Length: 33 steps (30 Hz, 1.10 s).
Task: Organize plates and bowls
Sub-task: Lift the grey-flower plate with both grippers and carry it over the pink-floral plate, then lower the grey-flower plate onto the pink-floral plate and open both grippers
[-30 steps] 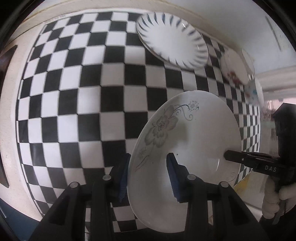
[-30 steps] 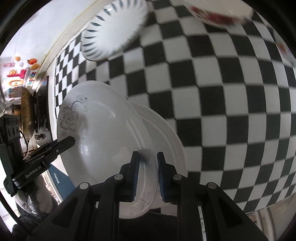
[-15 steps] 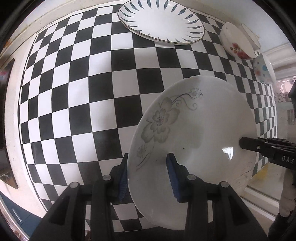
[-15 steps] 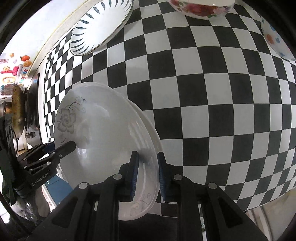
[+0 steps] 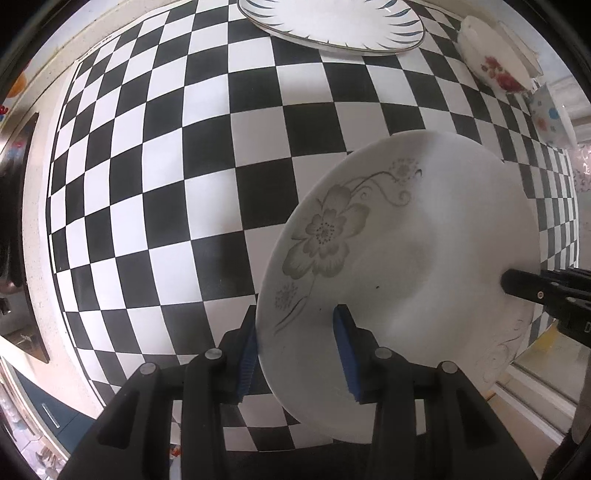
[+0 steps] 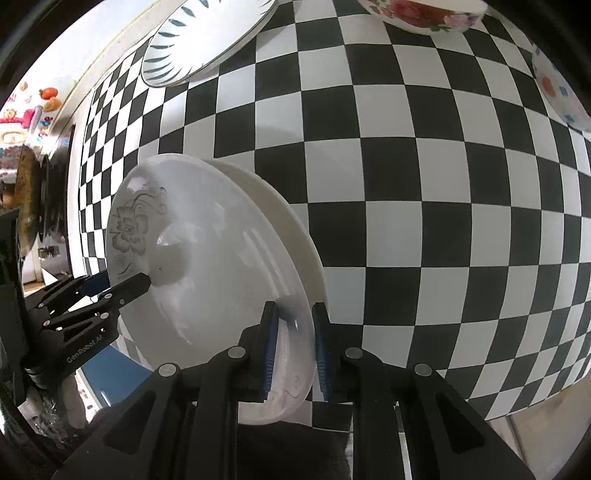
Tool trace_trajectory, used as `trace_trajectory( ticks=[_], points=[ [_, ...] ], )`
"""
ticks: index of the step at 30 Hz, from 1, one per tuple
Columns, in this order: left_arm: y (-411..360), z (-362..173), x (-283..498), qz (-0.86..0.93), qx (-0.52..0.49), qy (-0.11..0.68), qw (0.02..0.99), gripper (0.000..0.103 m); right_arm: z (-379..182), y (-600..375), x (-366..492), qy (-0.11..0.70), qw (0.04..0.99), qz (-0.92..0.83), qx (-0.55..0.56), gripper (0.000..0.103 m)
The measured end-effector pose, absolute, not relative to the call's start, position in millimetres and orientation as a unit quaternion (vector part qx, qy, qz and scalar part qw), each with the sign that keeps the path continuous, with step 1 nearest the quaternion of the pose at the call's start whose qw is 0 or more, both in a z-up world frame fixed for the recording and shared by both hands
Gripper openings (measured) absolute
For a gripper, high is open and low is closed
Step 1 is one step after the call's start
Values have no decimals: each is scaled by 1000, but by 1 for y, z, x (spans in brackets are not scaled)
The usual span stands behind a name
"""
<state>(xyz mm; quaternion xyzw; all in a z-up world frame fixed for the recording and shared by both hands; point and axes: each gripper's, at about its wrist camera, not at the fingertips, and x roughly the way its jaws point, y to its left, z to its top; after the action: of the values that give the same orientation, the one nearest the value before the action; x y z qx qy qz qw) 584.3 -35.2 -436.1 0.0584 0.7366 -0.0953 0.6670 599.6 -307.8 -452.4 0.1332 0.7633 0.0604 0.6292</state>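
Note:
A white plate with a grey flower print [image 5: 406, 258] [image 6: 207, 258] hangs tilted over the checkered table. My left gripper [image 5: 297, 332] [image 6: 122, 286] grips its near rim, one pad under the rim and one on the inside; the jaws are opening slightly while the pads still touch the plate. This plate lies nested in a second white plate [image 6: 299, 236], whose swirl-marked rim sits between the pads of my right gripper [image 6: 293, 314]. That gripper is shut on it. In the left wrist view, the right gripper [image 5: 517, 284] reaches in at the plates' far edge.
A large plate with dark rim strokes [image 5: 332, 26] [image 6: 207, 40] lies at the back. A rose-print bowl [image 5: 495, 66] [image 6: 421, 14] and a dotted bowl [image 5: 550, 118] [image 6: 557, 88] stand at the right. The checkered cloth [image 5: 147, 184] ends close behind the grippers.
My left gripper has carried the flower plate down and across onto the right gripper's plate, so the two now lie nested. The right gripper has hardly moved.

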Motion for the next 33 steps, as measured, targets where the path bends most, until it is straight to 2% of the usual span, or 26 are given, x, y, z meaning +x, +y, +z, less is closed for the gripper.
trace_trajectory(
  ticks=[14, 24, 33],
  points=[
    [-39, -447, 597, -101, 36, 749, 654, 37, -457, -318, 604, 778, 599, 52, 182, 23],
    [-33, -451, 600, -107, 13, 754, 648, 37, -461, -319, 595, 784, 593, 54, 177, 24],
    [-17, -406, 601, -85, 24, 716, 693, 38, -451, -317, 597, 783, 599, 52, 161, 25]
  ],
)
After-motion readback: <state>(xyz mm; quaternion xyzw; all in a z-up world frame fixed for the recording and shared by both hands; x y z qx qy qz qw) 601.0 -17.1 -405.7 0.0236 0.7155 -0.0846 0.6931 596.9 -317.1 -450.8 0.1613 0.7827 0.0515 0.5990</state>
